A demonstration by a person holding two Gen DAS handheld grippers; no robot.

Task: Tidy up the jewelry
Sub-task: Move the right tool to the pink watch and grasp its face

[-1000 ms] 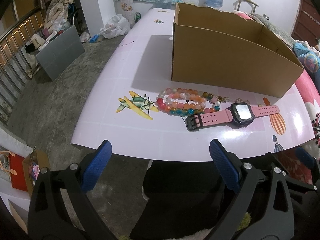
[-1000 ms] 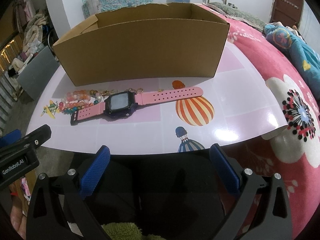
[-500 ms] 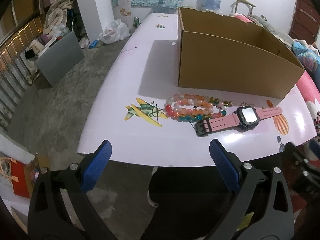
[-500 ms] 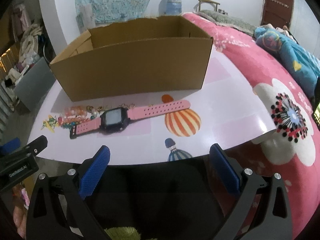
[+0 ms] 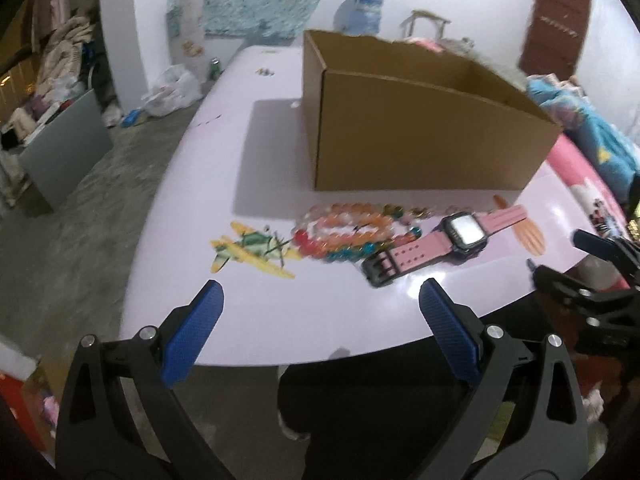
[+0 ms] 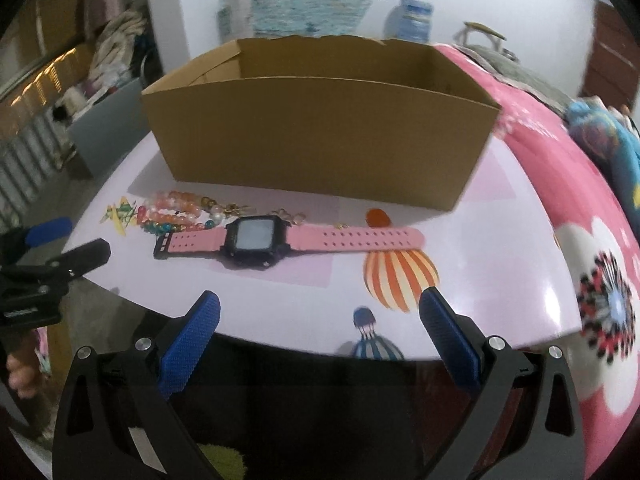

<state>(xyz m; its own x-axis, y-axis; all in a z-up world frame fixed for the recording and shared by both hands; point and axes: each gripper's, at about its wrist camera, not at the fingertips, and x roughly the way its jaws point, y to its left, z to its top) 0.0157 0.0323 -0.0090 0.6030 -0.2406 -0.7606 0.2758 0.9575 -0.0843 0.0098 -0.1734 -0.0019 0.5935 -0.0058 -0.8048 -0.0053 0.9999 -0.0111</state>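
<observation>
right wrist view: right gripper (image 6: pixel 319 326) spread wide, holding nothing, hovering over the near edge of the table (image 6: pixel 500 276). pink watch (image 6: pixel 280 240) lies flat straight ahead, near that edge, long axis running left-right across the finger line; buckle end left, holed strap right. bead bracelets (image 6: pixel 176 212) sit just left of and behind the watch, touching its buckle strap, toward the left edge. cardboard box (image 6: pixel 320 140) stands behind both, open top, toward the far edge.

left wrist view: left gripper (image 5: pixel 320 316) also wide apart, empty. beads nearly ahead of it; watch (image 5: pixel 440 244) off to its right. judgement: right arm nearer watch, left nearer beads.

writing: none legible; watch face blurred.
</observation>
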